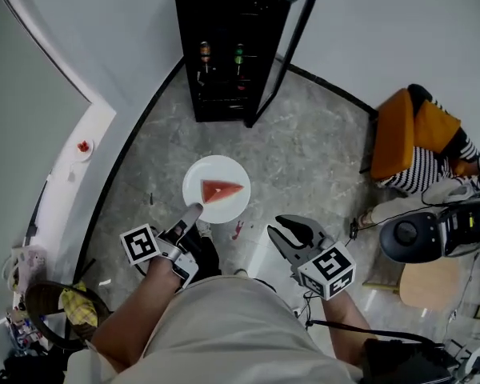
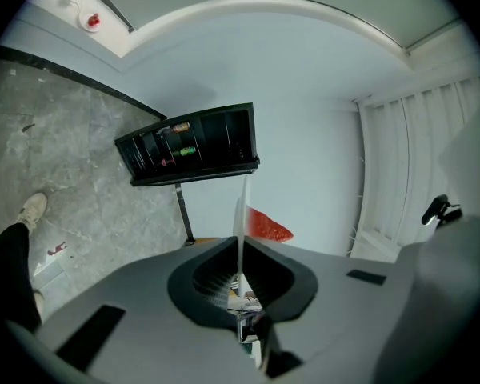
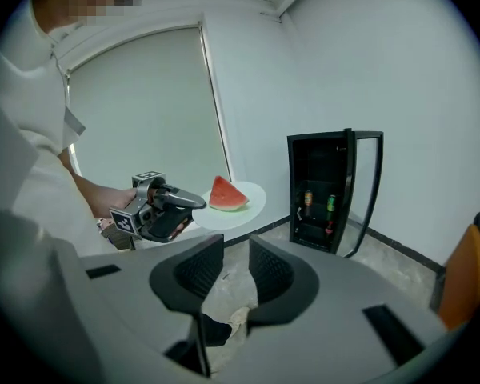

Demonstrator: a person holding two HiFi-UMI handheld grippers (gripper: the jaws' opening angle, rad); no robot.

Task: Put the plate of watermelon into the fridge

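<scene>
Resting on a white plate (image 1: 234,206), the wedge of watermelon (image 1: 221,190) is held in the air above the grey floor (image 1: 304,150), in front of the fridge (image 1: 224,94) and well apart from it. The left claw (image 1: 190,212) is closed on the plate's near rim, its jaws pinching the edge between them. The right claw (image 1: 292,232) hangs to the right of the plate and clear of it, its jaws spread wide with nothing in them; only floor and a shoe (image 3: 238,317) show beyond the gap. The fridge door (image 1: 288,46) stands open, and two bottles (image 1: 205,53) sit on a shelf inside. From the left gripper view the plate shows edge-on as a thin pale line, and only part of the red wedge shows to one side of it. In the head view the claw's tips cover the stretch of rim they grip. The bottles' labels are too small to read, and the fridge's lower shelves are too dark to make out.
</scene>
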